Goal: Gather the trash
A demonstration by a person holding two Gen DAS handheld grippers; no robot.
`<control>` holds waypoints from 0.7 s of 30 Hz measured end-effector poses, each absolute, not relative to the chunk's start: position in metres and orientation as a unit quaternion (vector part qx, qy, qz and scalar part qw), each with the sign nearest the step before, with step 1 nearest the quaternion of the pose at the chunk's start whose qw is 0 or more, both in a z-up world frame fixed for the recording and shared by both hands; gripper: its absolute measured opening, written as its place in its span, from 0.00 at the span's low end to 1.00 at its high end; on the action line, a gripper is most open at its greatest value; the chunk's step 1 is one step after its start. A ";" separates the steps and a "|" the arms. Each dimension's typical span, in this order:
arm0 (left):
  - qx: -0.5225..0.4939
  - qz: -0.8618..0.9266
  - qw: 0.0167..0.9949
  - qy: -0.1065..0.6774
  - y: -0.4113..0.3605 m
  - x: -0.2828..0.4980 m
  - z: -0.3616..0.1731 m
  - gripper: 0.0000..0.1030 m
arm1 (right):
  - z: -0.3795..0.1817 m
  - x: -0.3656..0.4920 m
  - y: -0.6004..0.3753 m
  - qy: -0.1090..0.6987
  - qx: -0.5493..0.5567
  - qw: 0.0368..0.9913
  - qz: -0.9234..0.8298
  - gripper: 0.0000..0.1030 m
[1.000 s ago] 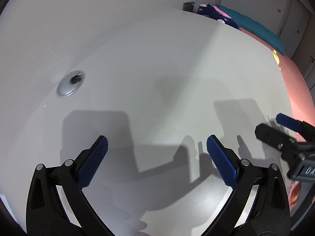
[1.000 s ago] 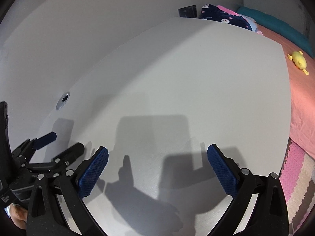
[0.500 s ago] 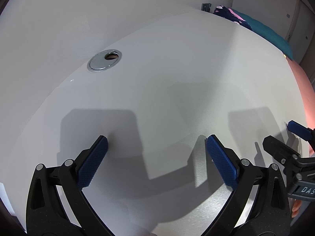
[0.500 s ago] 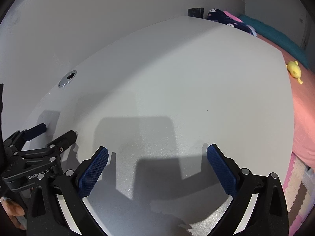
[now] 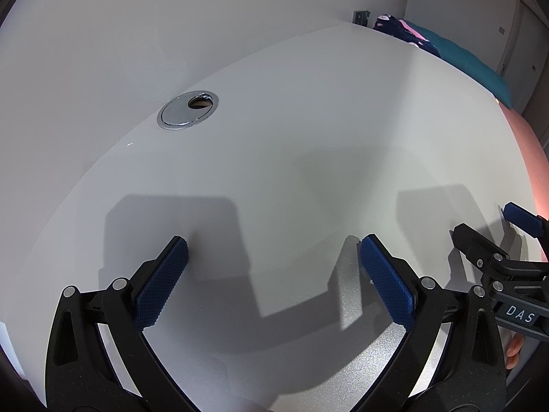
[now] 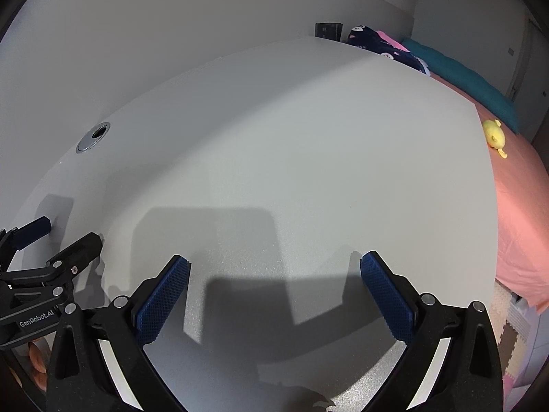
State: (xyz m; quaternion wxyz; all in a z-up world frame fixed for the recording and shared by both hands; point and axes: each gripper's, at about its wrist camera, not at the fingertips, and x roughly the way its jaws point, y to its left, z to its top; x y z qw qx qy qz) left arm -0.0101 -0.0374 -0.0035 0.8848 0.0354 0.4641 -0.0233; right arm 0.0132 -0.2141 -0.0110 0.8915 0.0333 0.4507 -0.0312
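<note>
No trash shows in either view. My left gripper (image 5: 272, 250) hangs open over the white desk (image 5: 308, 137), its blue pads wide apart with nothing between them. My right gripper (image 6: 274, 267) is open too, over the same desk (image 6: 308, 137), and holds nothing. In the left wrist view the right gripper (image 5: 494, 226) appears at the right edge, open. In the right wrist view the left gripper (image 6: 65, 237) appears at the lower left, open. Both cast dark shadows on the desktop.
A chrome cable grommet (image 5: 187, 108) sits in the desk near the wall, also visible as the grommet (image 6: 93, 136). Beyond the desk's right edge lies a bed with pink sheet (image 6: 514, 206), a yellow plush toy (image 6: 494, 134), teal pillow (image 6: 463, 75) and dark patterned cloth (image 6: 377, 43). Foam floor mats (image 6: 511, 336) lie below.
Both grippers have tilted and shifted over the desk: the grommet has slid right and upward in the left view and grown nearer. Both stay open and empty.
</note>
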 end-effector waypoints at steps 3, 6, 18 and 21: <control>0.036 -0.024 0.885 0.464 -0.037 -0.010 -0.004 0.94 | -0.011 0.014 -0.215 0.451 0.033 0.891 -0.031 0.98; 0.036 -0.024 0.885 0.464 -0.038 -0.009 -0.005 0.94 | -0.011 0.013 -0.214 0.451 0.034 0.891 -0.031 0.98; 0.036 -0.024 0.885 0.464 -0.037 -0.009 -0.005 0.94 | -0.011 0.014 -0.214 0.451 0.033 0.891 -0.031 0.98; 0.036 -0.024 0.885 0.464 -0.037 -0.009 -0.005 0.94 | -0.011 0.014 -0.214 0.451 0.033 0.891 -0.031 0.98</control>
